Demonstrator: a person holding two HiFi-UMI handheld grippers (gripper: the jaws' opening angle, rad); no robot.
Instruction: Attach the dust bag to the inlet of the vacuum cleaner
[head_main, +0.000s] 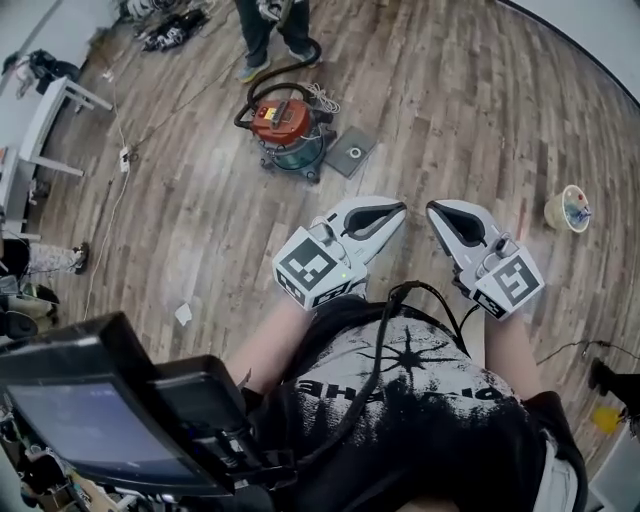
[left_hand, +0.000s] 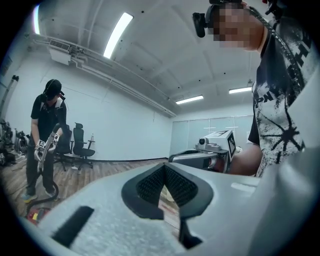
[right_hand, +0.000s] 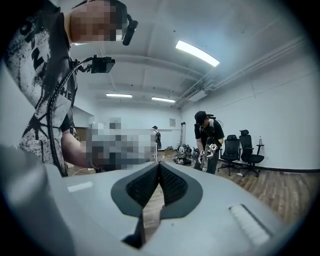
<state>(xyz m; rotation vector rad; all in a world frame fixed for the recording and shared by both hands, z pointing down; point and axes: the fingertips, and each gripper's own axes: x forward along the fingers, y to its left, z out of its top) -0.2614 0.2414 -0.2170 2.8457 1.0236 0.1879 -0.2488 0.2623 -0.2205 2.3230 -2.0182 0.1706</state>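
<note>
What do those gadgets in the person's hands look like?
The left gripper and right gripper are pale grey, tapering to jaws lined with black ribbed pads. Each bears a white cube with black markers. The person's T-shirt is black with white print; a black cable crosses it.

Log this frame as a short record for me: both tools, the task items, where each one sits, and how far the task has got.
left tool: shut, nothing between its jaws
right tool: shut, empty, beside the left one
vacuum cleaner: red-topped, standing on the wood floor, well ahead of both tools
dust bag: flat grey piece with a round hole, lying on the floor beside the vacuum cleaner, not attached
other person: standing just beyond the vacuum cleaner
task state: not begun; nothing held
</note>
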